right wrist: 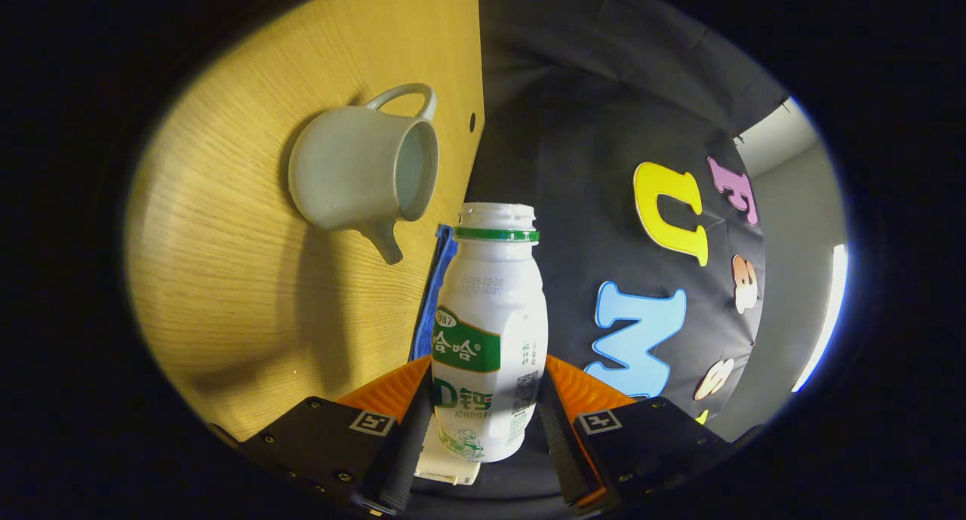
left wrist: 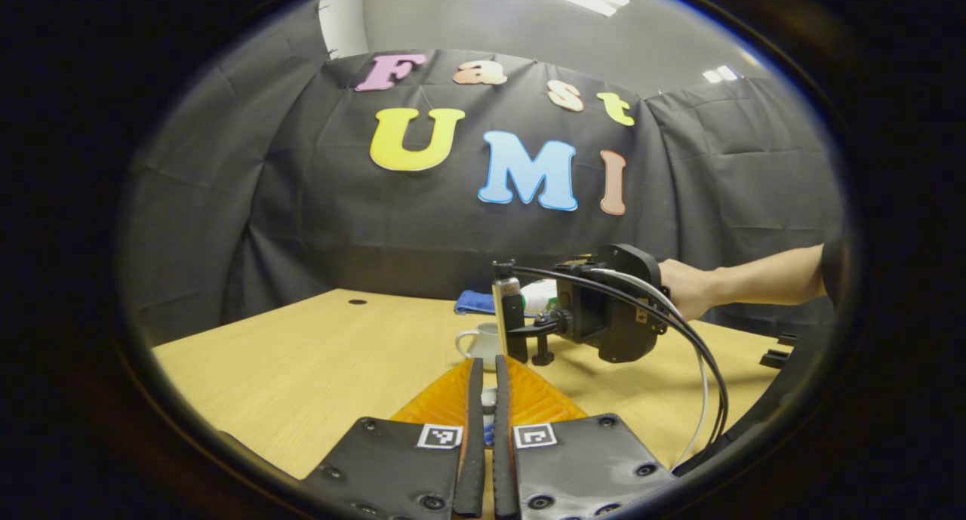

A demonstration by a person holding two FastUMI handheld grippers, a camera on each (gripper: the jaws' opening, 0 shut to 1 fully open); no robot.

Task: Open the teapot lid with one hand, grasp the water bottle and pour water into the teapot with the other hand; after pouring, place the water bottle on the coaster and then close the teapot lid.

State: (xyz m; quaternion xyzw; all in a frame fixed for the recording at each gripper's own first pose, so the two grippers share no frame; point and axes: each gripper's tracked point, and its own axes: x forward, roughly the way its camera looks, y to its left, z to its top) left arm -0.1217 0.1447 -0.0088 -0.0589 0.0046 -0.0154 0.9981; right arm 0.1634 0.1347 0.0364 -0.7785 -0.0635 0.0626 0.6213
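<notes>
In the right gripper view my right gripper (right wrist: 487, 403) is shut on a white water bottle (right wrist: 489, 309) with a green neck ring and no cap. That view is rolled sideways. The bottle's mouth lies close to the open top of the white teapot (right wrist: 362, 169), which stands lidless on the table. In the left gripper view the bottle (left wrist: 540, 296) lies tilted over the teapot (left wrist: 478, 343), held by the right gripper (left wrist: 521, 325). My left gripper (left wrist: 488, 369) is near the table's front, fingers almost together on a small white piece, the teapot lid (left wrist: 489, 399).
A blue coaster (left wrist: 475, 302) lies behind the teapot near the table's far edge, and it shows as a blue strip (right wrist: 432, 301) in the right gripper view. A hand and forearm (left wrist: 724, 282) reach in from the right. Black cables (left wrist: 702, 354) trail from that gripper. The wooden table (left wrist: 302, 354) spreads to the left.
</notes>
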